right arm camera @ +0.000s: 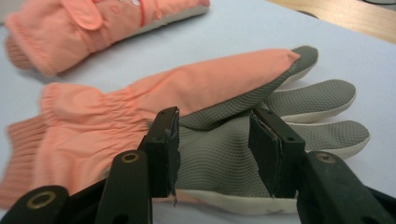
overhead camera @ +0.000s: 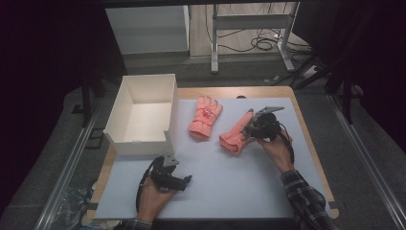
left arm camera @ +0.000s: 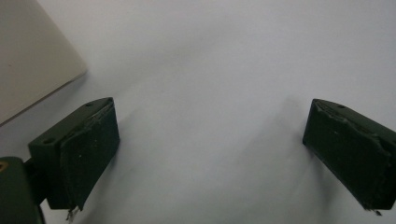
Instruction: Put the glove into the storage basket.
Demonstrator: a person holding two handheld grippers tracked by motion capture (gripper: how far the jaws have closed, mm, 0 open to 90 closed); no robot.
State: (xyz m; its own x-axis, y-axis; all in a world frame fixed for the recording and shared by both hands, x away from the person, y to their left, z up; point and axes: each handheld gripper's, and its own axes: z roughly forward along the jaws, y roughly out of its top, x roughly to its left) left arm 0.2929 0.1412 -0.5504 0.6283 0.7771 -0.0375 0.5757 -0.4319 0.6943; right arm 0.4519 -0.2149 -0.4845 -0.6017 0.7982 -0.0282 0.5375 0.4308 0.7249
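The right hand-held gripper (right arm camera: 212, 154) pinches a pink glove (right arm camera: 154, 98) lying diagonally on the white tabletop (overhead camera: 230, 177), fingers toward the far right; the left hand-held gripper (left arm camera: 210, 149) hangs wide open, empty

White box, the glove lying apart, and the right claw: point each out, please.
white box (overhead camera: 125, 143), high view, front wall.
glove lying apart (overhead camera: 205, 116), high view, back of hand.
right claw (right arm camera: 215, 151), right gripper view, between tips, on grey palm fabric.

black tool (overhead camera: 247, 128) (cabled), plaid sleeve (overhead camera: 306, 201)
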